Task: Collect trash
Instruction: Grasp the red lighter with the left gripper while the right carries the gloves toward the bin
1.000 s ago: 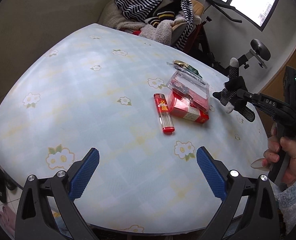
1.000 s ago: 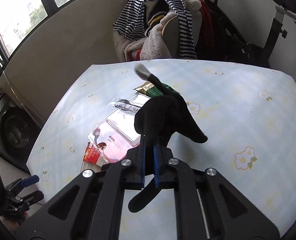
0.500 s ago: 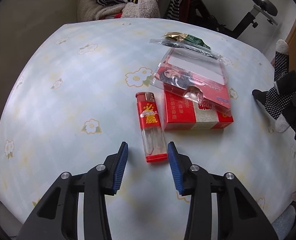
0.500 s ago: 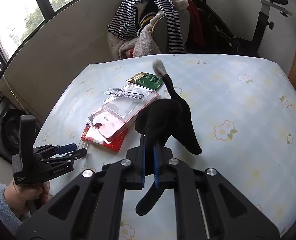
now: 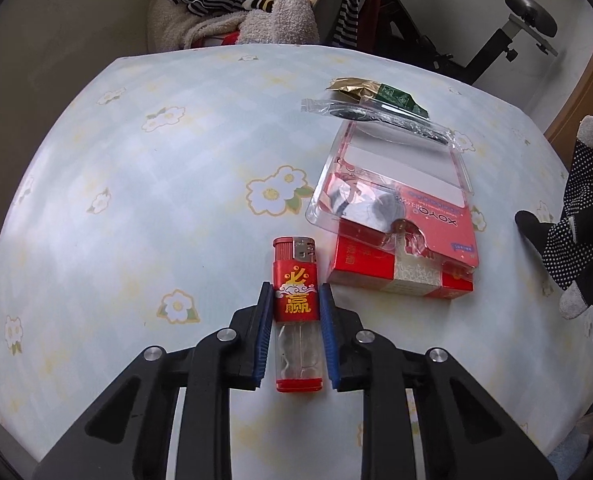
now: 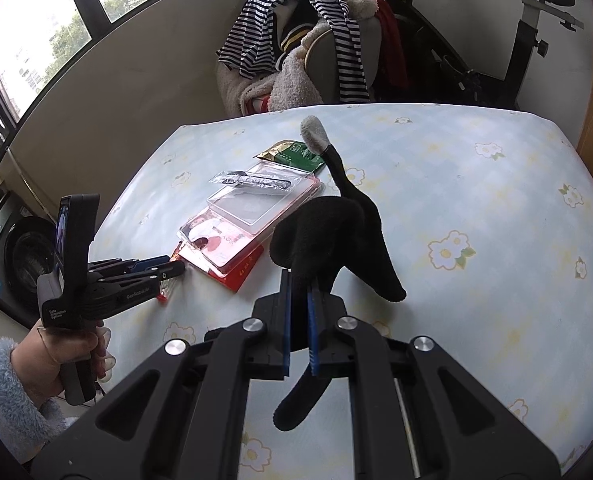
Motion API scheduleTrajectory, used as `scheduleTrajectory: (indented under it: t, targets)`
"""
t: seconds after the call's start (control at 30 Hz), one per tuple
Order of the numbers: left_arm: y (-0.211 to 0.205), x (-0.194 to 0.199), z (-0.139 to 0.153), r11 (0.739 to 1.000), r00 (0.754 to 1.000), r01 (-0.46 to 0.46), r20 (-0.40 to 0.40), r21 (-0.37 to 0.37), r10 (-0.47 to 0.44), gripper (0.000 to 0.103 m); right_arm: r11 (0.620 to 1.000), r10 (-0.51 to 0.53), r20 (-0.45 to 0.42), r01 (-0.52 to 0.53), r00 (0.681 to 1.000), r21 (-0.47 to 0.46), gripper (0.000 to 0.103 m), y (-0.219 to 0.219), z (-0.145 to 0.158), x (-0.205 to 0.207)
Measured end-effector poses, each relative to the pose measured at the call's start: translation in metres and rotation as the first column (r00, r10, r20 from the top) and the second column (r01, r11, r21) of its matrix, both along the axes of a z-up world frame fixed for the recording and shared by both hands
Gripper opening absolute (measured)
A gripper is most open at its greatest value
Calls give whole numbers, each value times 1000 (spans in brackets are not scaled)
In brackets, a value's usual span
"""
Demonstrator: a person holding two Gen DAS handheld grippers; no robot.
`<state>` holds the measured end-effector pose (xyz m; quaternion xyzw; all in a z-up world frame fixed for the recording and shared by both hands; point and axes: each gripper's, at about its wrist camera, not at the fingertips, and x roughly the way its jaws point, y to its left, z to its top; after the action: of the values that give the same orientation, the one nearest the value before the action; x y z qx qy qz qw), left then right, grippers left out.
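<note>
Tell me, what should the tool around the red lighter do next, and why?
Probably lift it. The left tool has both pads against the red lighter, which lies on the table, while the right tool already holds the black glove.

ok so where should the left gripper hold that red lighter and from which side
Grip the lighter across its narrow width at mid-body, coming from its clear base end. It lies flat, pointing away, and the left gripper already has a pad on each long side.

On the desk, a lighter is found just left of a box. A plastic pack is laid on the box. A small packet is seen behind the pack.
</note>
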<state>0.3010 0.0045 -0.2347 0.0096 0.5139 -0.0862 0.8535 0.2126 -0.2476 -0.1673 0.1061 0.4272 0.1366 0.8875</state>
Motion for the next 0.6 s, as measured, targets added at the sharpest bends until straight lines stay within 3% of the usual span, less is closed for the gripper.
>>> scheduleTrajectory:
  t: [0.27,0.6]
  targets:
    - [21,-57,19,993,1000,-21,7,-115,22,22,998,53,-2,-53,999,-39,10,17,5,-23]
    - [14,-173,53,975,999,-5,41,-221,15,22,994,110,-8,-110,994,-3,10,47,21,-85]
